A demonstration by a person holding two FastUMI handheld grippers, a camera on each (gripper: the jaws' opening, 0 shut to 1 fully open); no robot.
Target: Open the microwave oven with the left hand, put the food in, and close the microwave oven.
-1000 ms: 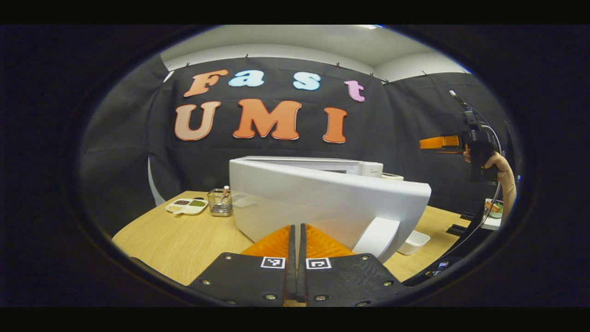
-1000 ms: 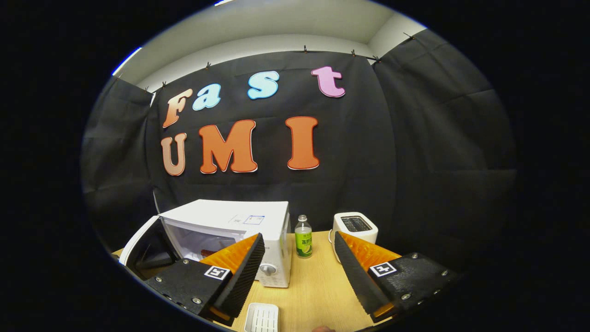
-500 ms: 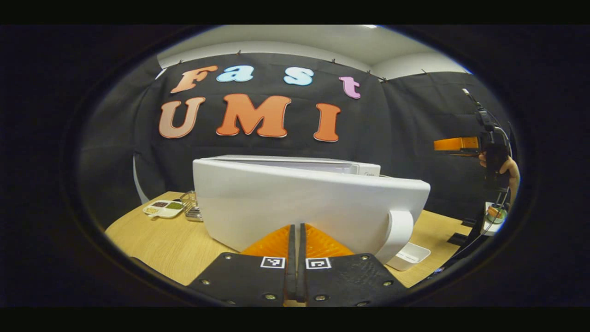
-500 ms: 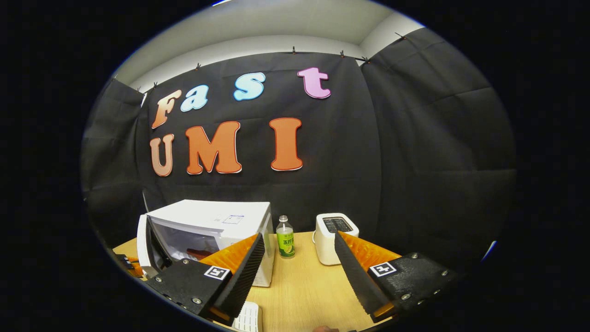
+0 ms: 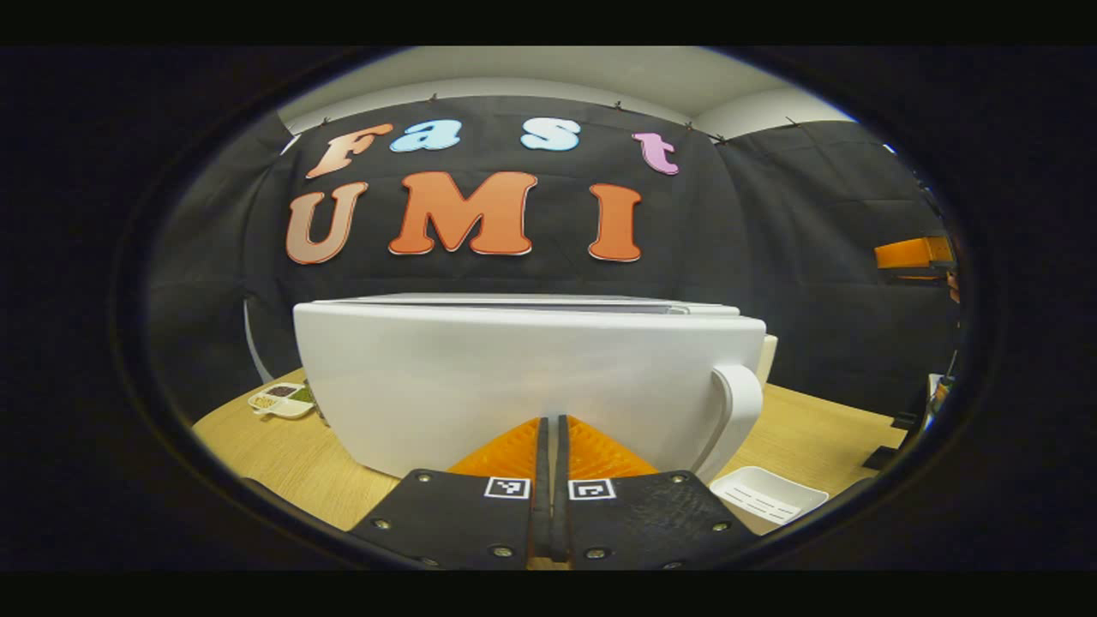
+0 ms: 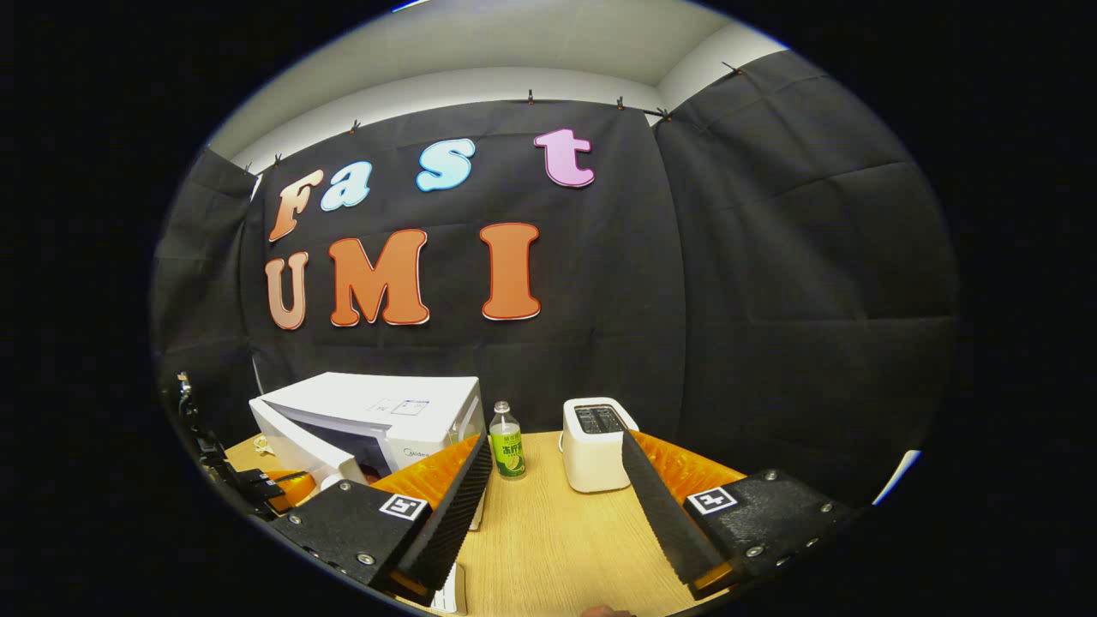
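The microwave oven point(image 5: 514, 377) is being shown lying lengthwise along the desk point(image 6: 557, 548), door point(image 6: 300, 441) slightly ajar. The left gripper point(image 5: 548, 446), fingers together, is being held against the door; the right gripper point(image 6: 553, 488) is being held apart.

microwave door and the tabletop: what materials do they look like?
Microwave door: probably painted metal or plastic, smooth matte white with soft, even shading and a moulded handle. Tabletop: light wood or wood-look laminate, fine straight grain, low sheen.

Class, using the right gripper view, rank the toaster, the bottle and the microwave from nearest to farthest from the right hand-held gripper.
1. Toaster, just ahead, centre-right.
2. Bottle, slightly behind it, centre.
3. Microwave, far left, door ajar.
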